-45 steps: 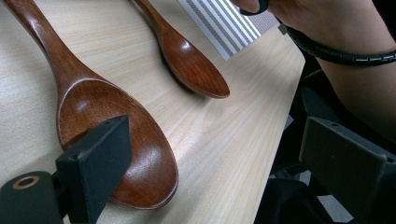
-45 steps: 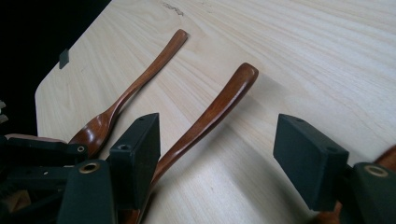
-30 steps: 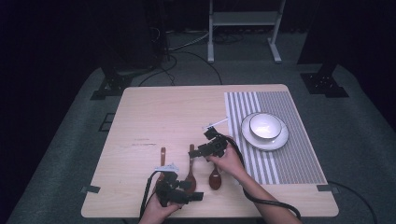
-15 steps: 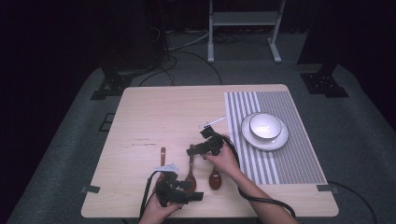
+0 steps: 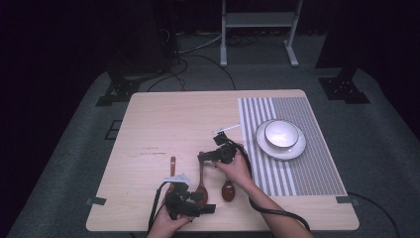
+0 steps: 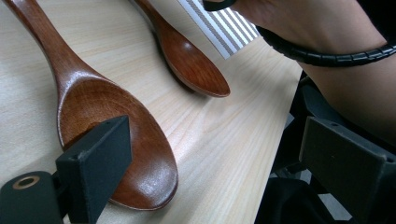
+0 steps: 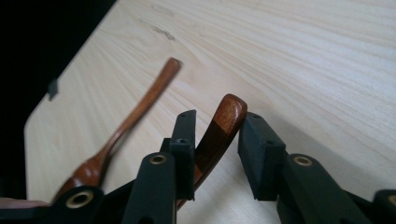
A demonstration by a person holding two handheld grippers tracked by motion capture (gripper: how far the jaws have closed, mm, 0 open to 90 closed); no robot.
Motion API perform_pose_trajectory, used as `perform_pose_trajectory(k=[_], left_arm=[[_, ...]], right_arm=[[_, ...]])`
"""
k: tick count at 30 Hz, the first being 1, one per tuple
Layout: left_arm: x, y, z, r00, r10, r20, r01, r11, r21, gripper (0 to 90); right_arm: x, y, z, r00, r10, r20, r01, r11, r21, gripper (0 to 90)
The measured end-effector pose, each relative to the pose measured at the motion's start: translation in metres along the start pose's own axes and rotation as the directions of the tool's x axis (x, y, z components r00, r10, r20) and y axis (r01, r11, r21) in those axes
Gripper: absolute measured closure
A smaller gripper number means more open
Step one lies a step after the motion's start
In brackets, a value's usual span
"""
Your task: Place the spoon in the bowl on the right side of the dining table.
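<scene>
wooden table (image 5: 198, 119) | right hand-held gripper (image 7: 215, 140) closing around spoon handle (image 7: 223, 122), not yet clamped

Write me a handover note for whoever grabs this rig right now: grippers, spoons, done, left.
Right gripper: jaws have just been closing around the handle tip of the middle spoon, with a gap left on one side, so no firm grip.
Left gripper: open, low at the near table edge, one jaw over that spoon's bowl end.
Left spoon and right spoon lie flat on the table.
Bowl sits on plate on the striped placemat.
Done: nothing lifted.
Left: finish the grip, lift; probably towards the placemat.
</scene>
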State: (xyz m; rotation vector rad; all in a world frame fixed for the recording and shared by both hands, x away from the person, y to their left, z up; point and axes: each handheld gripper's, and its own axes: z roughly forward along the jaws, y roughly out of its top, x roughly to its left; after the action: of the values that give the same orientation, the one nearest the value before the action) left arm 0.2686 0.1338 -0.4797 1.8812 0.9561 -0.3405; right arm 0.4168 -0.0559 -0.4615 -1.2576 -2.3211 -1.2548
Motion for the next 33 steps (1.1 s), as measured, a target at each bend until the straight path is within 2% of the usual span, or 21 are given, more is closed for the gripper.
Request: perform_pose_trajectory(k=[4,9,11,14,17,23,26,30,33], left_arm=[[0.000,0.000,-0.001,1.0000,0.005,-0.004,-0.005,1.0000,-0.001,8.1],[-0.002,0.001,-0.001,0.9998,0.019,-0.010,-0.019,0.9998,-0.002,7.9],[-0.002,0.001,-0.002,0.9996,0.019,-0.020,-0.019,0.9998,-0.001,8.0],[-0.004,0.002,-0.003,0.9995,0.028,-0.012,-0.028,0.9996,-0.006,7.9],[-0.006,0.004,-0.006,0.9992,0.040,-0.010,-0.040,0.9990,-0.018,7.9],[-0.006,0.006,-0.011,0.9992,0.028,-0.030,-0.029,0.9989,-0.036,7.9],[-0.006,0.006,-0.013,0.9990,0.031,-0.032,-0.033,0.9986,-0.042,7.9],[-0.005,0.007,-0.015,0.9991,0.023,-0.036,-0.025,0.9984,-0.050,7.9],[-0.004,0.007,-0.016,0.9988,0.011,-0.047,-0.014,0.9985,-0.053,7.9]], right_arm=[[0.001,0.000,-0.007,0.9977,0.030,-0.061,-0.033,0.999,-0.043,74.0],[0.000,-0.001,-0.013,0.9890,0.071,-0.130,-0.081,0.994,-0.074,79.1],[-0.002,-0.001,-0.015,0.9796,0.101,-0.174,-0.117,0.990,-0.083,81.8],[-0.003,-0.001,-0.018,0.9684,0.119,-0.219,-0.141,0.986,-0.090,83.5],[-0.002,0.000,-0.022,0.9695,0.111,-0.218,-0.134,0.987,-0.092,83.5],[-0.004,0.003,-0.036,0.9752,0.107,-0.194,-0.132,0.984,-0.122,83.5],[-0.009,0.003,-0.046,0.9769,0.115,-0.180,-0.141,0.980,-0.139,83.6],[-0.016,0.001,-0.058,0.9736,0.135,-0.184,-0.166,0.972,-0.165,83.5],[-0.020,0.001,-0.067,0.9746,0.141,-0.174,-0.172,0.969,-0.176,83.5]])
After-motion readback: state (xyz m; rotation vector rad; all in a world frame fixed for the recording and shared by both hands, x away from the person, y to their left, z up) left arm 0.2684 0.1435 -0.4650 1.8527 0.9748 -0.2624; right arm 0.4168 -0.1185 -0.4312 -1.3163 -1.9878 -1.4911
